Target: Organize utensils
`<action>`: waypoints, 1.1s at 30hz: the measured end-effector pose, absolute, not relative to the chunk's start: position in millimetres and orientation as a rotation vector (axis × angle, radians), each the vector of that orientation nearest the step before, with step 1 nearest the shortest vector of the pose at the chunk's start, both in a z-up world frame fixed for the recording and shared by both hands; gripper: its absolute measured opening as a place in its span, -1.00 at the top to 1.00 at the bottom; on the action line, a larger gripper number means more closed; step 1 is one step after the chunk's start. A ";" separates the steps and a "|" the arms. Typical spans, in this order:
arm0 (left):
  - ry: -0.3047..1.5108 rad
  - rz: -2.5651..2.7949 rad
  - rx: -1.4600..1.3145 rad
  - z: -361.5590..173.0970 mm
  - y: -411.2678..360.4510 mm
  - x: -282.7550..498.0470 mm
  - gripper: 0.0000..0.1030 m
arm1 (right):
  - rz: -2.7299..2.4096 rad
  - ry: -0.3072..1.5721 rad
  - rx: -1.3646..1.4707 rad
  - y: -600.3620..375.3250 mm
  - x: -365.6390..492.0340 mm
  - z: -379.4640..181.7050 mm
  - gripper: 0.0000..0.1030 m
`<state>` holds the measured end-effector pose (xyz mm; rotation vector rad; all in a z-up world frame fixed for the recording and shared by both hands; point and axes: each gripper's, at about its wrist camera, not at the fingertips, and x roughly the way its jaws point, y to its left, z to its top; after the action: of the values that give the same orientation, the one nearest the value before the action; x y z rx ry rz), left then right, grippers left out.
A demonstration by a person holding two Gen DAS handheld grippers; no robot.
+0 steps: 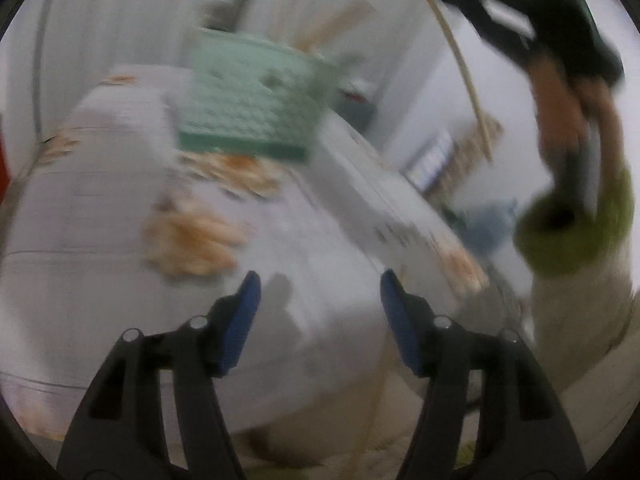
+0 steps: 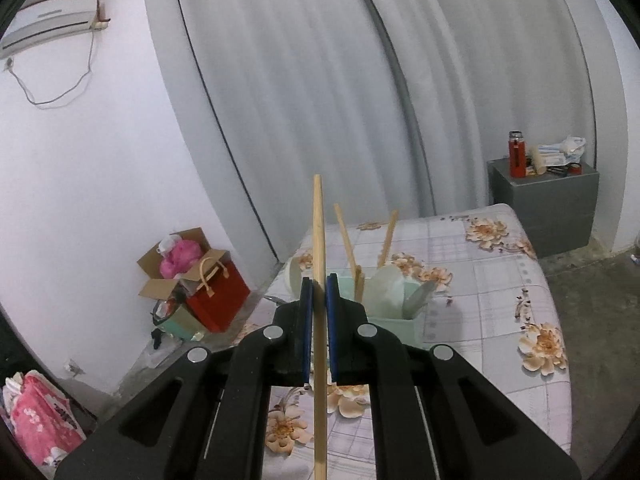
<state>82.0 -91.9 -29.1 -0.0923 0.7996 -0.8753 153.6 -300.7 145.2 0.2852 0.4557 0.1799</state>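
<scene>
My right gripper is shut on a long wooden chopstick and holds it upright above the bed. Just behind it stands a pale green utensil holder with wooden sticks and pale spoons in it. In the blurred left wrist view the green holder stands on the flowered bedsheet. My left gripper is open and empty, low over the sheet. The right gripper shows at top right with the chopstick hanging from it.
A grey bedside cabinet with a red flask stands at the bed's far right. A red bag and a cardboard box sit on the floor to the left. Grey curtains hang behind.
</scene>
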 end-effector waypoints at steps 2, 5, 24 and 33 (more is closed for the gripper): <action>0.803 -0.924 -0.010 -36.1 -108.2 67.0 -0.14 | 0.169 0.452 0.286 -303.8 151.1 145.8 0.87; 0.799 -0.986 0.148 -46.9 -130.9 46.3 -0.13 | 0.154 0.444 0.294 -308.7 146.2 146.1 0.87; 0.991 -1.055 0.364 -104.6 -155.8 22.5 0.91 | 0.101 0.443 0.340 -330.3 123.1 130.5 0.87; 0.954 -1.163 0.087 -77.5 -115.0 30.4 0.91 | 0.125 0.433 0.330 -323.9 115.8 136.5 0.87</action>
<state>30.4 -115.0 -77.5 0.0868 0.9543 -1.1630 115.8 -323.9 136.5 0.3298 0.4328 0.1251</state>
